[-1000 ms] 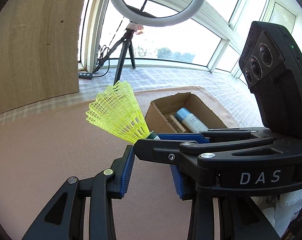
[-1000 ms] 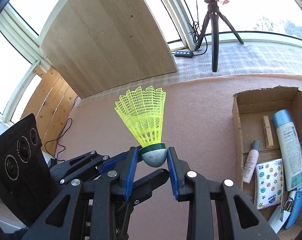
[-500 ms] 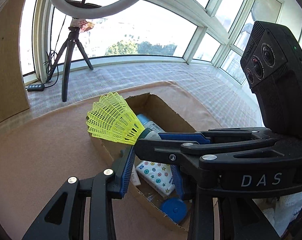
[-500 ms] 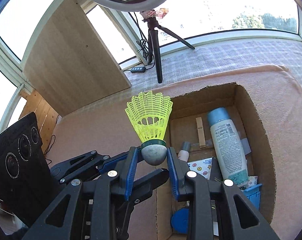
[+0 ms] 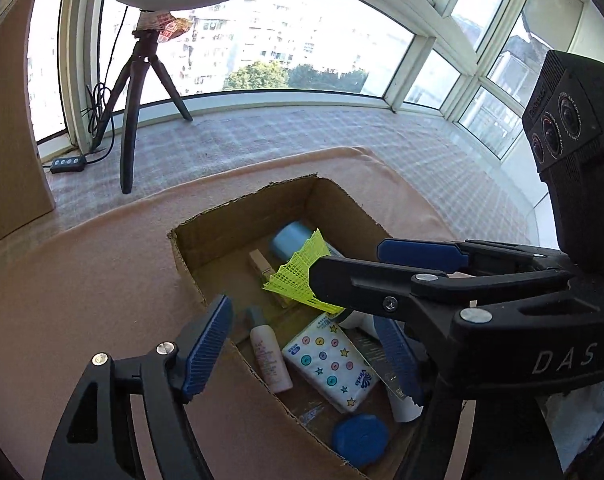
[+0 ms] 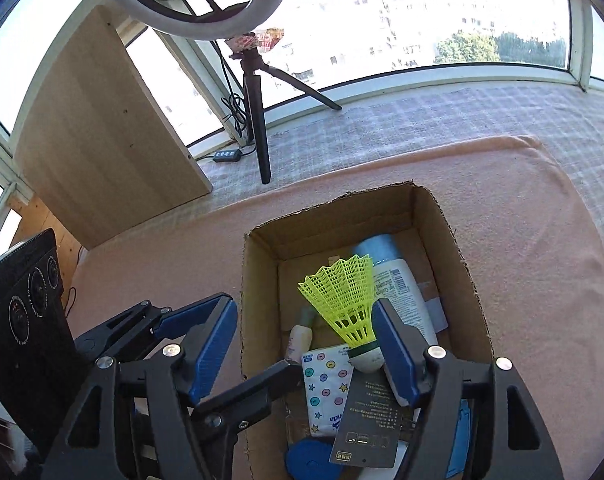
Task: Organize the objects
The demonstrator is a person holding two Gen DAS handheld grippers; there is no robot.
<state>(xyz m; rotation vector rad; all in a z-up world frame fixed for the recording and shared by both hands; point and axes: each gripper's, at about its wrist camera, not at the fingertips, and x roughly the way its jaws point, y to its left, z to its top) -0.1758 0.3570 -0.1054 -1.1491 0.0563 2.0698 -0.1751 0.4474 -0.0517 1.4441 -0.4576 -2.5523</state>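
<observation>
A yellow shuttlecock with a white cork base lies free inside the cardboard box, next to my right gripper's right finger. My right gripper is open wide above the box. In the left wrist view the shuttlecock shows partly behind the right gripper's arm, over the box. My left gripper is open and empty above the box's near left wall.
The box holds a blue-capped white bottle, a small pink tube, a spotted tissue pack, a wooden clothespin, a blue lid and a dark card. A ring-light tripod and wooden board stand behind.
The right gripper moved over the box, lowered and opened, letting go of the shuttlecock, which now rests in the box. The left gripper followed over the box and opened wider.
</observation>
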